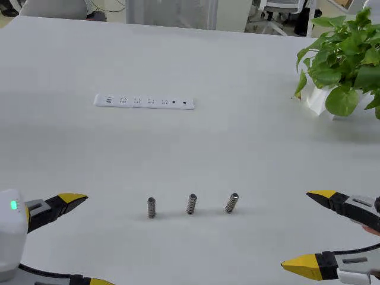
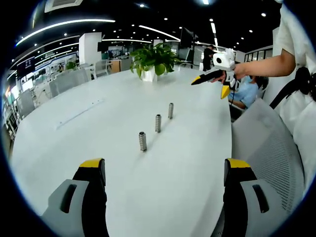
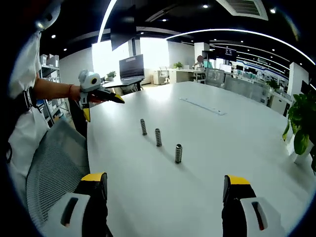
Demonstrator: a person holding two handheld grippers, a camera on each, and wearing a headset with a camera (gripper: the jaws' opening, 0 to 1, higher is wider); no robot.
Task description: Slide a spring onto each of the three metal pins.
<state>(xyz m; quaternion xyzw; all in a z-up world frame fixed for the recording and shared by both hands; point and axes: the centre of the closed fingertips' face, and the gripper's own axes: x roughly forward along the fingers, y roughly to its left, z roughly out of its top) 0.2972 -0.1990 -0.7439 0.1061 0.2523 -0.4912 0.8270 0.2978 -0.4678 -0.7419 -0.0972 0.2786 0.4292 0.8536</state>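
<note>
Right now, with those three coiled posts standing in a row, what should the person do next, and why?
Probably draw both grippers back: the left metal pin, middle metal pin and right metal pin each seem to carry a coiled spring already, and the left gripper and right gripper stand open, empty.

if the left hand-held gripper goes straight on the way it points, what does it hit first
Probably the nearest spring, standing just left of centre ahead of the left hand-held gripper, whose jaws are wide open. Height is unclear, so it could pass over or beside it.
</note>
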